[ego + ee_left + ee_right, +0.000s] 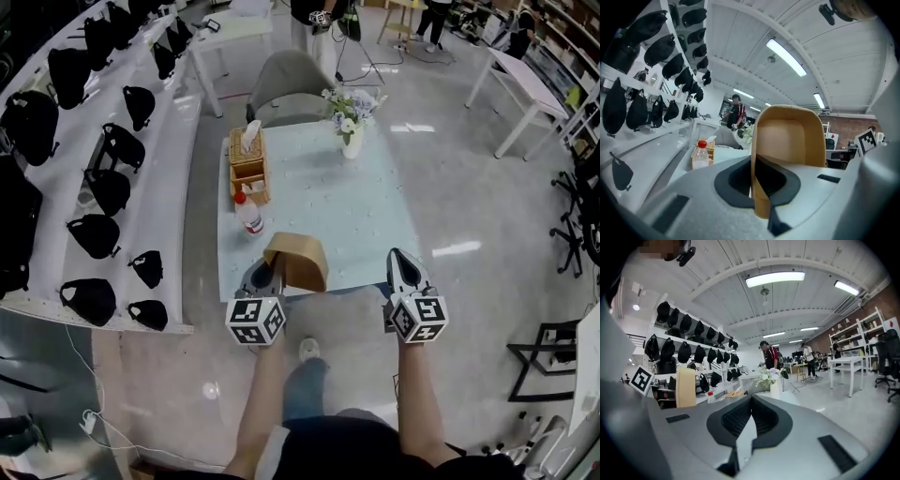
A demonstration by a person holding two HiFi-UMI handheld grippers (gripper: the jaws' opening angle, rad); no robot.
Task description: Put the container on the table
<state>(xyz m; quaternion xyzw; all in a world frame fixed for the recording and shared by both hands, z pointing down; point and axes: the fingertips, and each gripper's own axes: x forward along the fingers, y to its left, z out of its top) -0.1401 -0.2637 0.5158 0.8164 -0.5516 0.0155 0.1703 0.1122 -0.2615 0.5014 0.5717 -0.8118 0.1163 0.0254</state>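
Note:
A tan wooden container (298,261) with a rounded top hangs at the near edge of the pale glass table (328,216). My left gripper (272,269) is shut on its left wall. In the left gripper view the jaws clamp the thin wall of the container (790,136) at the left gripper (761,187). My right gripper (405,267) is level with it, to the right, over the table's near right corner, shut and empty. In the right gripper view the right gripper (751,401) has its pads together, and the container (686,386) shows at the left.
On the table's left side stand a red-capped bottle (248,212) and a wicker tissue box (248,161); a flower vase (352,139) is at the far edge. A grey chair (291,80) stands behind. White shelves with black bags (103,187) run along the left.

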